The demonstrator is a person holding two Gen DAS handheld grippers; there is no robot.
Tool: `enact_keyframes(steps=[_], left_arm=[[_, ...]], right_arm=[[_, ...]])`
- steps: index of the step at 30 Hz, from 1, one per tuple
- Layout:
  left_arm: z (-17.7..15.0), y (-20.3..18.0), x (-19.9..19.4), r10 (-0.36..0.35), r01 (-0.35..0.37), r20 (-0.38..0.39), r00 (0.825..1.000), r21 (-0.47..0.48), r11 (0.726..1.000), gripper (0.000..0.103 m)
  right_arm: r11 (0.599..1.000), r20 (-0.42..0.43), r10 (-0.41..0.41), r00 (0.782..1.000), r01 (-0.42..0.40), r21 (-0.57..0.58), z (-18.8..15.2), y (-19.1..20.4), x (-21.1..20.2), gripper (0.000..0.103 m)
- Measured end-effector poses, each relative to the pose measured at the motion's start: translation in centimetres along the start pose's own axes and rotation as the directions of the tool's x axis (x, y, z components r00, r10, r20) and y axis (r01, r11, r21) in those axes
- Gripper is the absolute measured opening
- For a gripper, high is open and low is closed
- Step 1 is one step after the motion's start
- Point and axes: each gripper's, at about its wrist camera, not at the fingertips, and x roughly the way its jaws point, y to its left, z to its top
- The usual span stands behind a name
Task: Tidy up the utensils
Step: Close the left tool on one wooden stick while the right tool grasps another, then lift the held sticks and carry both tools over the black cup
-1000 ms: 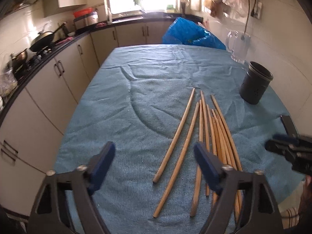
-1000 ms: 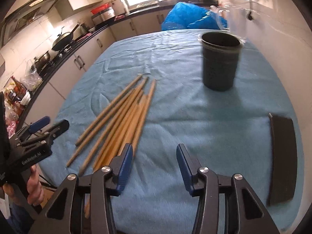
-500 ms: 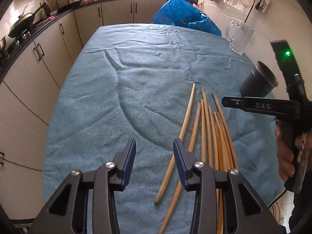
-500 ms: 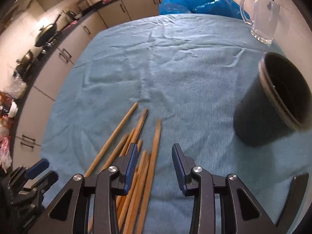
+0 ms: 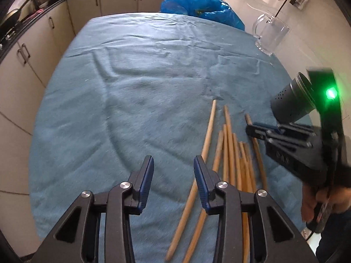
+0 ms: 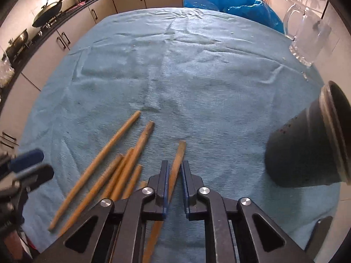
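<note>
The right gripper [image 6: 174, 184] has its jaws pinched narrow around one wooden stick [image 6: 176, 164], the outermost of the sticks [image 5: 230, 153] fanned near the front edge of the surface [image 6: 186, 65]. A half-second ago those jaws stood wider, above the pile; now they have dropped and closed in. The left gripper [image 5: 173, 182] hovers partly open and empty above bare cloth, just left of the pile, its gap much as it was a half-second ago, narrower than a second back. The dark cup [image 6: 307, 144] stands near the right edge, apart from the sticks.

The risk from here: the hold sits close to the stick's far tip, so the long tail may swing down and slip when lifted, or drag its neighbours askew. The cup looks light, and a stick entering at a slant could tip it. A glass mug [image 6: 307, 35] waits behind it, in range of a careless swing.
</note>
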Motion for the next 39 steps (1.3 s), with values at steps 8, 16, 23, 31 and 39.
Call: enact_keyframes(steps=[8,16,23,31,39], left_arm=[[3.2,-3.1,4.1,0.042,-0.038,-0.057,0.997,0.078,0.996,0.037],[4.7,-5.0,6.0,0.111,-0.105,-0.052,0.992,0.112,0.988,0.037],[5.1,-4.7,6.1,0.156,-0.151,-0.045,0.987,0.095,0.984,0.009],[3.4,-3.1,0.2,0.093,-0.096,0.107,0.99,0.026,0.995,0.006],[0.8,-3.7,-9.4,0.058,-0.068,0.339,0.939,0.017,0.998,0.006]], right_arm=[[0.998,0.017,0.042,0.999,-0.043,0.035,-2.9,-2.3,-1.3,0.009],[0.997,0.023,0.071,0.997,-0.072,0.042,-3.6,-2.8,-1.6,0.009],[0.996,0.027,0.08,0.996,-0.081,0.034,-3.5,-2.7,-1.6,0.009],[0.986,0.148,0.156,0.977,-0.163,0.036,-3.7,-2.6,-4.3,0.008],[0.985,0.412,0.166,0.896,-0.17,-0.026,-5.2,-2.0,-11.9,0.008]])
